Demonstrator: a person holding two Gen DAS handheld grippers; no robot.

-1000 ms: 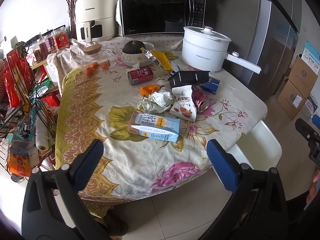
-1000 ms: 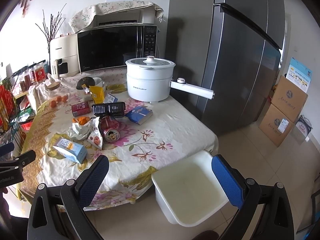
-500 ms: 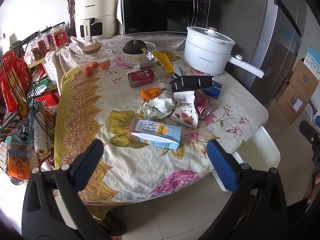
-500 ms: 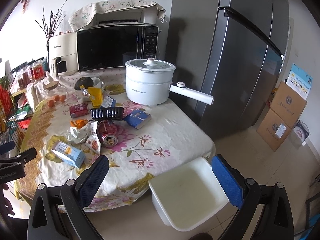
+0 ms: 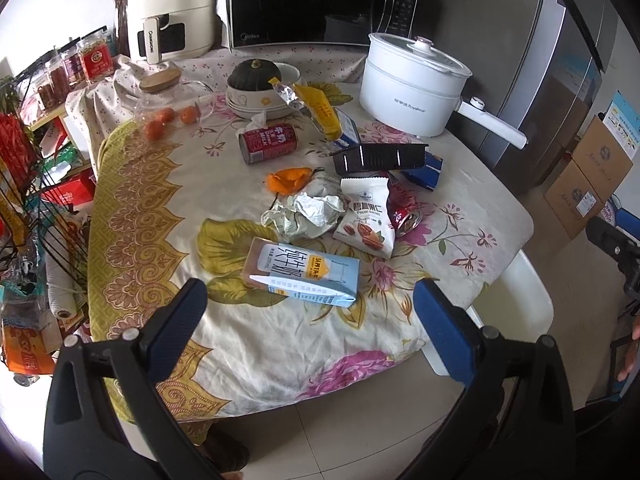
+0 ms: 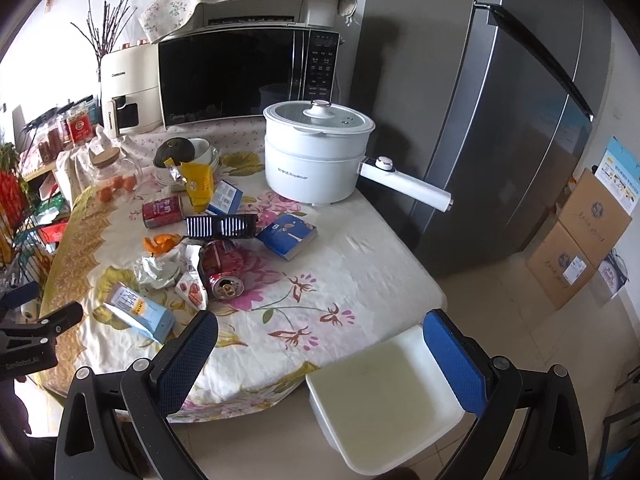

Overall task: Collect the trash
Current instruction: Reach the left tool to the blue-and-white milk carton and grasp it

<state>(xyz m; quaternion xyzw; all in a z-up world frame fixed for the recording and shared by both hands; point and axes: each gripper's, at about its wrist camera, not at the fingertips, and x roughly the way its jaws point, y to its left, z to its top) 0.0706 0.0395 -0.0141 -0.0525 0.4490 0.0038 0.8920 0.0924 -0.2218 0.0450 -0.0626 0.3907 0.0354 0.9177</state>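
Note:
Trash lies scattered on the floral tablecloth (image 5: 280, 344): a light-blue milk carton (image 5: 304, 272) (image 6: 138, 314) on its side, crumpled paper (image 5: 308, 212) (image 6: 156, 270), a white snack bag (image 5: 366, 216), a crushed red can (image 5: 404, 208) (image 6: 220, 268), orange peel (image 5: 288, 178) and a second red can (image 5: 268, 143). A white bin (image 6: 384, 392) (image 5: 516, 300) stands on the floor by the table's near right corner. My left gripper (image 5: 310, 320) hangs open just short of the carton, holding nothing. Above the table edge and the bin, my right gripper (image 6: 320, 350) is open and empty.
A white electric pot (image 6: 316, 156) with a long handle, a microwave (image 6: 240, 76), an air fryer (image 5: 168, 8), a squash in stacked bowls (image 5: 256, 80), a glass jar (image 5: 168, 104), a black tray (image 5: 380, 158) and a blue box (image 6: 286, 234) crowd the table. A fridge (image 6: 500, 120) and cardboard boxes (image 6: 580, 248) stand right; a wire rack (image 5: 28, 200) left.
Both grippers have moved in toward the table; the trash now looks larger and sits lower in the left wrist view. Nothing was grasped or shifted.

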